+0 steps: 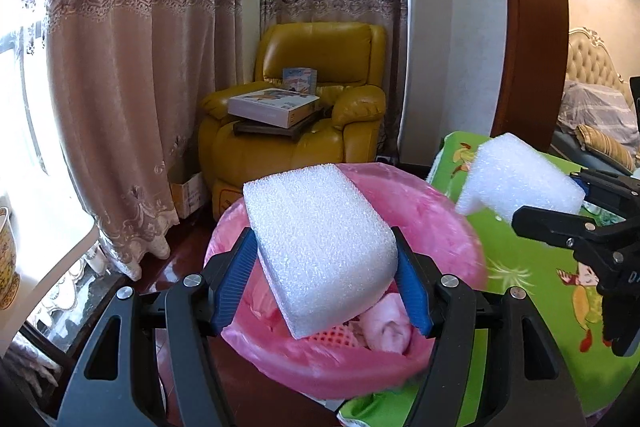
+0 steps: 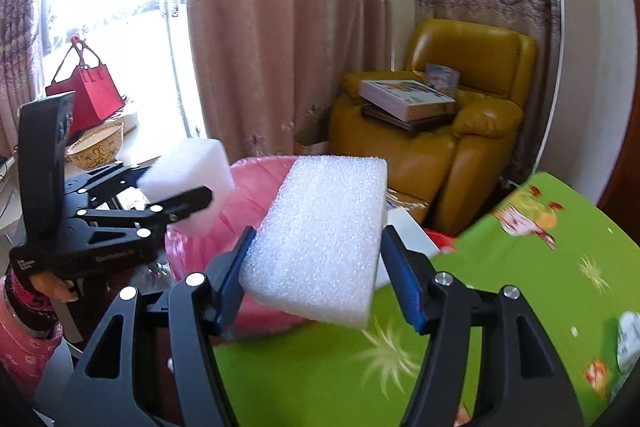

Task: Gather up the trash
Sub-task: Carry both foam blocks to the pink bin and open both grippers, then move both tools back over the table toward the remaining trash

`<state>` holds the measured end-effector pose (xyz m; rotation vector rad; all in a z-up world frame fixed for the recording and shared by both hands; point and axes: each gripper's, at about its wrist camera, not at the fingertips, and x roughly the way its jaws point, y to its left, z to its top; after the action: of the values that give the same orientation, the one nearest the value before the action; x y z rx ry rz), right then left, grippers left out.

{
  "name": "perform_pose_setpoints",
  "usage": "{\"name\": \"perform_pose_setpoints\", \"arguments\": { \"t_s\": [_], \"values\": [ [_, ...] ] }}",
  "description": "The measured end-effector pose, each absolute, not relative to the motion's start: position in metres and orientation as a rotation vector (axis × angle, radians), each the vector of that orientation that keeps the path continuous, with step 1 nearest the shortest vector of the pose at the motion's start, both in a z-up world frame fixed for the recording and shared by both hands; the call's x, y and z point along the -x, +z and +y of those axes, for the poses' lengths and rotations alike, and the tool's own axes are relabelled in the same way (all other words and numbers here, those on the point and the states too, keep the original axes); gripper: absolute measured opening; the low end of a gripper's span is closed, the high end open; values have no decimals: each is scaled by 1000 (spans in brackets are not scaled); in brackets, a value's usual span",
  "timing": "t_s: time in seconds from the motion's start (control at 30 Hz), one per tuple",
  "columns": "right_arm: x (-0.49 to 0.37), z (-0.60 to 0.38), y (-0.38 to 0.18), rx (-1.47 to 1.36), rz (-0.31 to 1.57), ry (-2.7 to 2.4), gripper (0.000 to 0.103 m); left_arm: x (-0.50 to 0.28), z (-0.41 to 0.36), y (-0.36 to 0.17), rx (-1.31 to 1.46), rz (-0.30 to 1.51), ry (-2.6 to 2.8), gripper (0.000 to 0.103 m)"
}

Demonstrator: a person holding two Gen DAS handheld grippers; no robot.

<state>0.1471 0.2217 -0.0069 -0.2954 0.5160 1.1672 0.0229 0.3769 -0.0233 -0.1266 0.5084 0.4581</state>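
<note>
Gripping a thick white foam block [image 1: 320,247] between its blue pads, the left claw [image 1: 324,279] holds it tilted directly above the pink-lined round trash bin [image 1: 440,211], apparently so a release drops it straight in; pink crumpled trash [image 1: 386,327] already lies at the bottom. To its right, the right claw [image 2: 314,267] is clamped on a second white foam block [image 2: 324,239], poised over the green cartoon-print desk [image 2: 520,287] just beside the bin's rim, probably waiting its turn. Beyond stand a mustard leather armchair [image 1: 296,143] stacked with boxes and beige patterned curtains [image 1: 132,67], well apart. Nothing blocks the bin mouth except the two claws crowding each other.
</note>
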Motion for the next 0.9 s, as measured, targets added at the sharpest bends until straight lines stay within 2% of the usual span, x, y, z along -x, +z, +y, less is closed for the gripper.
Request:
{"name": "perform_pose_setpoints", "arguments": {
  "t_s": [0.17, 0.2, 0.27, 0.3, 0.43, 0.67, 0.9],
  "values": [
    [-150, 244, -4, 310, 486, 1201, 63, -31, 392, -27, 137, 508, 487, 63],
    [-151, 247, -3, 305, 479, 1207, 69, -34, 395, -27, 135, 504, 495, 65],
    [-156, 249, 1, 272, 468, 1217, 81, -36, 400, -27, 126, 499, 517, 78],
    [-159, 250, 4, 259, 463, 1216, 81, -36, 401, -27, 118, 489, 534, 85],
    [-166, 236, 15, 223, 438, 1187, 81, -28, 400, -24, 95, 474, 598, 90],
    [-164, 178, 27, 234, 370, 1072, 81, -12, 381, -21, 55, 483, 624, 93],
    [-165, 97, 19, 269, 388, 868, 81, -18, 334, -19, 71, 473, 505, 94]
  ]
}}
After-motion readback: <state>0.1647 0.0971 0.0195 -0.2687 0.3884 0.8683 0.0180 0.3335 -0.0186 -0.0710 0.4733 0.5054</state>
